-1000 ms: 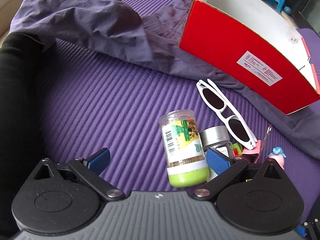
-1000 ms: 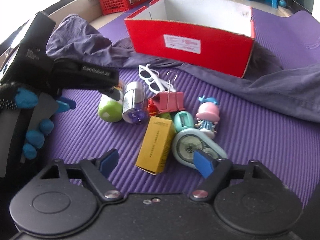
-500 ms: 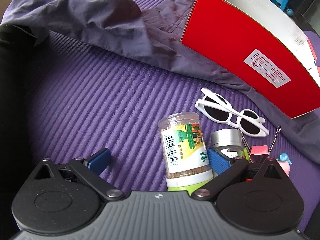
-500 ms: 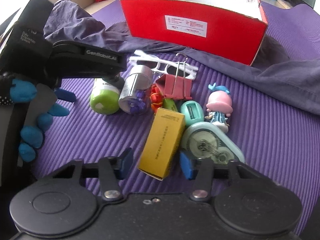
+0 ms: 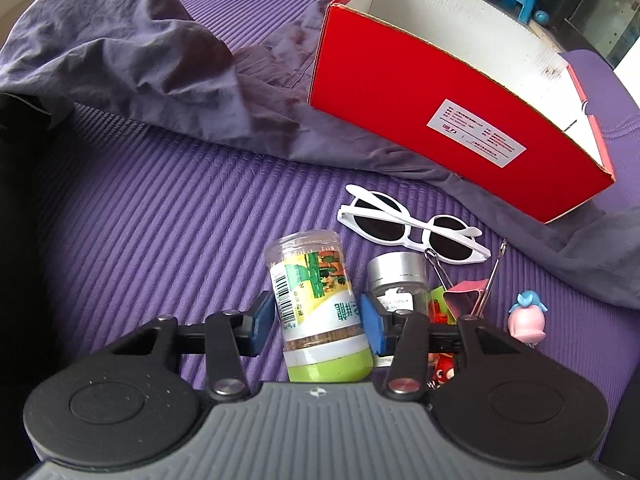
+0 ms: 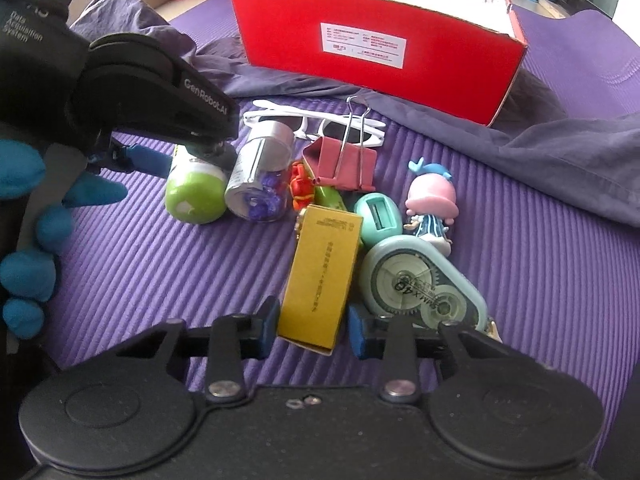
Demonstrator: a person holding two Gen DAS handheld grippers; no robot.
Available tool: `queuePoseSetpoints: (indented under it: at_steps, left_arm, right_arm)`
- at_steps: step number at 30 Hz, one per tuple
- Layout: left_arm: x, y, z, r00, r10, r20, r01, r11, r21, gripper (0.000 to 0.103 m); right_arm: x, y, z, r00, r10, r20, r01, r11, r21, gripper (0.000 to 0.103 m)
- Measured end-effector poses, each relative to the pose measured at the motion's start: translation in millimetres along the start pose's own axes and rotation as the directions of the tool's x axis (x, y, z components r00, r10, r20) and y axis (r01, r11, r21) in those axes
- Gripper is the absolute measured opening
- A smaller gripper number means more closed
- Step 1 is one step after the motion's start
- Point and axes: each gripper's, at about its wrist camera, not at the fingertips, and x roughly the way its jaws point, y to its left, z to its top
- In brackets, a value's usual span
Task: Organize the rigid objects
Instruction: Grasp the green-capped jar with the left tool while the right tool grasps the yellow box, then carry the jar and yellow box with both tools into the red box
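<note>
My left gripper (image 5: pixel 317 320) is closing its jaws on a clear toothpick jar (image 5: pixel 316 280) with a green lid, which lies on the purple mat; both blue pads touch its sides. The jar's green lid (image 6: pixel 195 196) shows in the right wrist view under that gripper. My right gripper (image 6: pixel 312 326) is closing its jaws too, with the near end of a yellow box (image 6: pixel 322 264) between its pads, which meet its sides. An open red box (image 5: pixel 452 120) stands behind on grey cloth.
Beside the jar lie a silver-capped jar (image 5: pixel 398 276), white sunglasses (image 5: pixel 412 228), a pink binder clip (image 6: pixel 344 160), a small doll (image 6: pixel 430 208), a mint tape dispenser (image 6: pixel 420 284) and small red and green pieces. Grey cloth (image 5: pixel 140 60) is bunched left and right. A gloved hand (image 6: pixel 28 216) holds the left gripper.
Both grippers' jaws have come together, the left around the toothpick jar and the right around the yellow box. Both views have drawn closer to the objects.
</note>
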Motion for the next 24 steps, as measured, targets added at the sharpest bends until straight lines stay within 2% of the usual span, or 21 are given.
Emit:
queuePoseSetpoints:
  at_steps: [5,9,24]
  left_arm:
    - [-7.9,2.5,-3.0,1.000,0.000,-0.016,0.000,1.000,-0.002,0.046]
    - [-20.8,3.2,-5.1,1.000,-0.021,-0.010,0.021,1.000,-0.006,0.046]
    - [-75.6,-7.6,-9.3,0.994,-0.091,0.056,0.086,0.993,0.075,0.044]
  right_arm:
    - [-8.7,-4.2,-0.2,0.999,0.027,0.019,-0.028,0.999,0.025,0.028]
    - [-14.5,-4.4,-0.5,0.999,0.044,0.028,-0.045,0.999,0.025,0.028]
    - [-62.0,-15.8,4.3,0.987,0.092,0.135,-0.108,0.987,0.117,0.027]
